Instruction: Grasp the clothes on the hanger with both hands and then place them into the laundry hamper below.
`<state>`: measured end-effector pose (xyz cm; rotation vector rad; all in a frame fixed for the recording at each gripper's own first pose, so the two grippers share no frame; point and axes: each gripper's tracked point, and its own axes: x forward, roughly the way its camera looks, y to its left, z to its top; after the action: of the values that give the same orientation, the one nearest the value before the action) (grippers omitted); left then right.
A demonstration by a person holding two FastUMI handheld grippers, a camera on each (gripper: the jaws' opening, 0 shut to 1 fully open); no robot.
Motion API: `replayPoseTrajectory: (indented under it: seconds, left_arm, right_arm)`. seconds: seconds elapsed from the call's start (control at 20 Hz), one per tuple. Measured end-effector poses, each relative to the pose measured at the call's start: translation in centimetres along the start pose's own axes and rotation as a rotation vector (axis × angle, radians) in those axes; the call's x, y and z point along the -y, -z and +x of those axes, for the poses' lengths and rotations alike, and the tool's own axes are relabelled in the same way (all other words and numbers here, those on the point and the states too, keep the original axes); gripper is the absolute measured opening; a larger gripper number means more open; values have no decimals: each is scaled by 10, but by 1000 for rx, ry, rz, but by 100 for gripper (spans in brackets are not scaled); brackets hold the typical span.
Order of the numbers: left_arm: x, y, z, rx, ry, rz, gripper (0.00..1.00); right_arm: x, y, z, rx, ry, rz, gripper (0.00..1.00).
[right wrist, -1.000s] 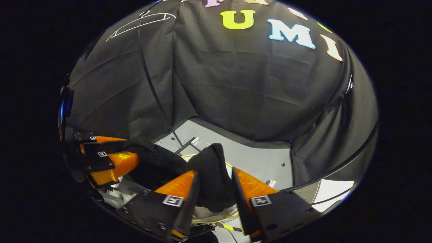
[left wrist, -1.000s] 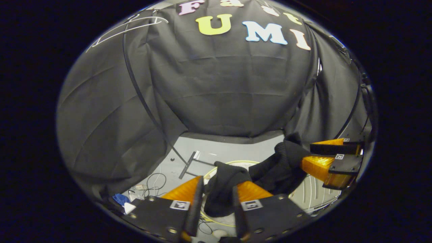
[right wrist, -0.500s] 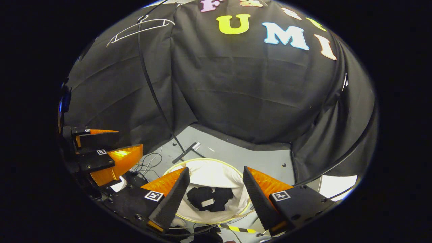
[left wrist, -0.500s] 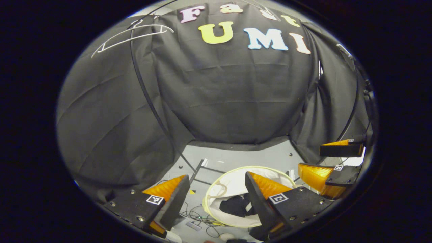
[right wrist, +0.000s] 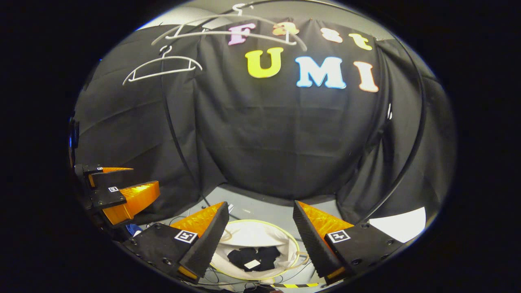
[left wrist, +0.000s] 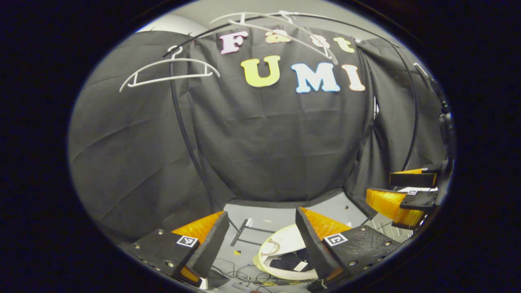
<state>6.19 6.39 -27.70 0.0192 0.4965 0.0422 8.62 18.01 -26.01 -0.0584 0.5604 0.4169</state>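
The black clothes (right wrist: 254, 257) lie crumpled at the bottom of the round white laundry hamper (right wrist: 252, 236) on the grey floor. In the right gripper view my right gripper (right wrist: 260, 205) stands open above the hamper, nothing between its fingers. My left gripper (right wrist: 122, 191) shows at the left edge, open too. In the left gripper view my left gripper (left wrist: 261, 211) is open and holds nothing, with the hamper (left wrist: 285, 244) and the clothes (left wrist: 291, 260) low between its fingers. The right gripper (left wrist: 401, 191) hangs open at the far right. A bare white hanger (left wrist: 171, 73) hangs up on the left.
A second bare hanger (right wrist: 232, 30) hangs from the curved black rail (right wrist: 173, 122) at the top. Loose cables (left wrist: 244, 274) lie on the floor beside the hamper. Black cloth walls close in the back and both sides.
Both grippers opened and let the black clothes drop into the hamper. Both have since risen, so the hamper sits lower in view and the hangers have come into sight.
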Motion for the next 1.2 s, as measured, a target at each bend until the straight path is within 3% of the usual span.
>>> replayPoseTrajectory:
  seconds: [0.2,0.25,0.7,0.95,1.2]
  left_arm:
    - [-11,-47,-34,117,17,10,97]
    - [-13,-59,-42,144,19,11,97]
    - [28,-151,-122,334,62,4,96]
    - [54,-183,-170,409,91,-36,96]
    - [48,-190,-205,437,54,-14,96]
  right_arm:
    - [10,-42,-49,119,64,19,96]
    - [-6,-47,-72,146,77,21,96]
    - [59,-116,-176,339,182,25,99]
    - [91,-137,-235,434,230,33,96]
    - [116,-138,-279,483,271,51,96]
